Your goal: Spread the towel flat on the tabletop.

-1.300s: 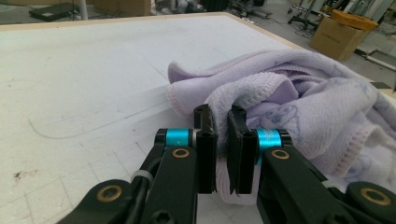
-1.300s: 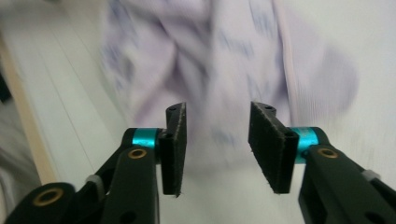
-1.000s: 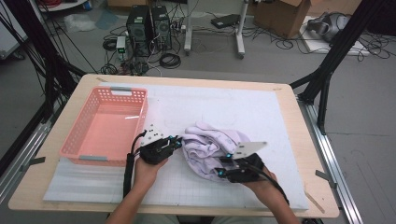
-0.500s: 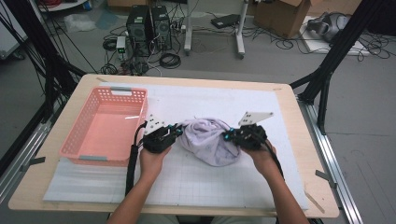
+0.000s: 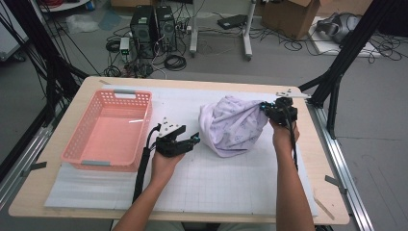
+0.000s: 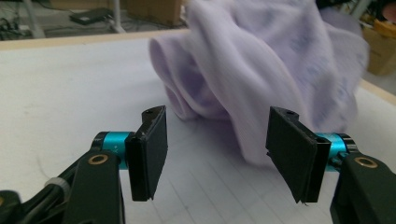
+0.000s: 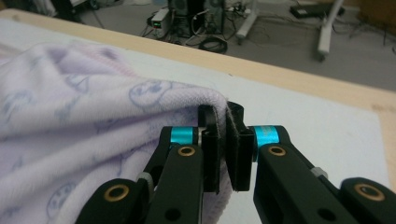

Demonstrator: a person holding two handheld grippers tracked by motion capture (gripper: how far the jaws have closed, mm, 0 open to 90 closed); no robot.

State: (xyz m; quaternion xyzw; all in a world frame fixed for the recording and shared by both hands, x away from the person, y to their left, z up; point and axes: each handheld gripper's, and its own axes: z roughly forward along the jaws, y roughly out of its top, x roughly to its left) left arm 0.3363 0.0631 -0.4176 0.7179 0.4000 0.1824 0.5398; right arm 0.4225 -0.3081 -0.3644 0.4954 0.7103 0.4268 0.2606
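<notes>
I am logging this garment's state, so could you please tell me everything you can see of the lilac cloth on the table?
The lilac cloth is a soft knit garment printed with small bluish figures. It is bunched into a rumpled mound on the white mat, right of the pink basket. The right gripper is shut on one hemmed edge, pulling it taut. The left gripper has just been opening; its pads stand apart, clear of the fabric.

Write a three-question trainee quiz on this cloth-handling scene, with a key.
1. True or false: the right gripper is pinching an edge of the lilac cloth.
2. The left gripper is: A) open, holding nothing B) shut on the cloth C) inside the basket.
3. Fill in: the pink basket lies to the ___ of the cloth in the high view.

Key: 1 true; 2 A; 3 left.
</notes>
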